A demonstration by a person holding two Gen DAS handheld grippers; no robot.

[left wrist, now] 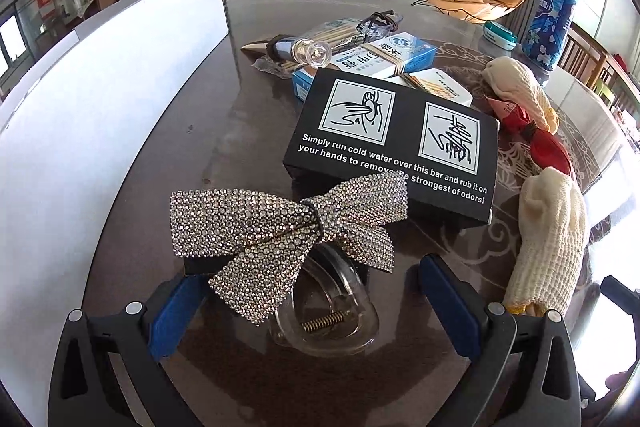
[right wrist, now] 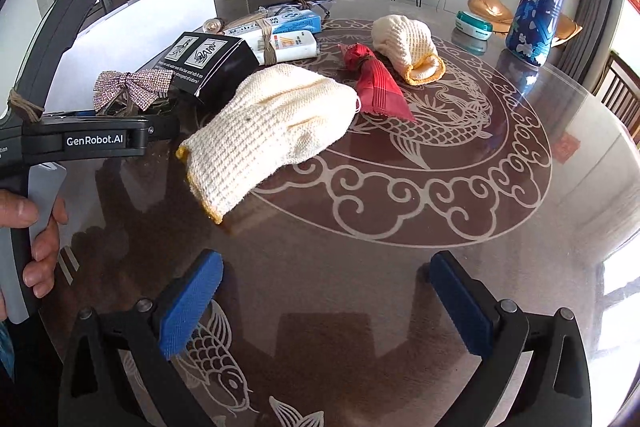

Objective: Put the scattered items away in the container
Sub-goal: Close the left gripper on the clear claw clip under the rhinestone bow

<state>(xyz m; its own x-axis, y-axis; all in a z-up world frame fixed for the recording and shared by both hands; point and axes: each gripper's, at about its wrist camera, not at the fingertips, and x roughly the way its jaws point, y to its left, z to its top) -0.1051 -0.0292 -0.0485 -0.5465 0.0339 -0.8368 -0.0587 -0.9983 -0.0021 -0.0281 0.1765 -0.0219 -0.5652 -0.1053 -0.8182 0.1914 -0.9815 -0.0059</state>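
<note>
The left hand-held gripper (left wrist: 316,301) has its blue pads spread wide, with the rhinestone bow hair clip (left wrist: 286,227) lying on the dark tabletop (left wrist: 168,163) between them; neither pad visibly touches it, and its clear claw sits under the bow. At 12 o'clock from the clip, just beyond it, lies the black box (left wrist: 394,143) with white printed instructions, and farther on at 12 o'clock a blue-and-white carton (left wrist: 372,61). At 3 o'clock from the clip rests a cream knitted glove (left wrist: 548,243), with a red cloth (left wrist: 536,135) at 2 o'clock. The white container (left wrist: 100,115) stands at 9 to 10 o'clock, its wall close beside the clip.

The right hand-held gripper (right wrist: 326,301) is also agape, holding nothing, over bare tabletop; the glove lies at 11 o'clock from it, and a second glove (right wrist: 404,43) at 12 o'clock, far off
</note>
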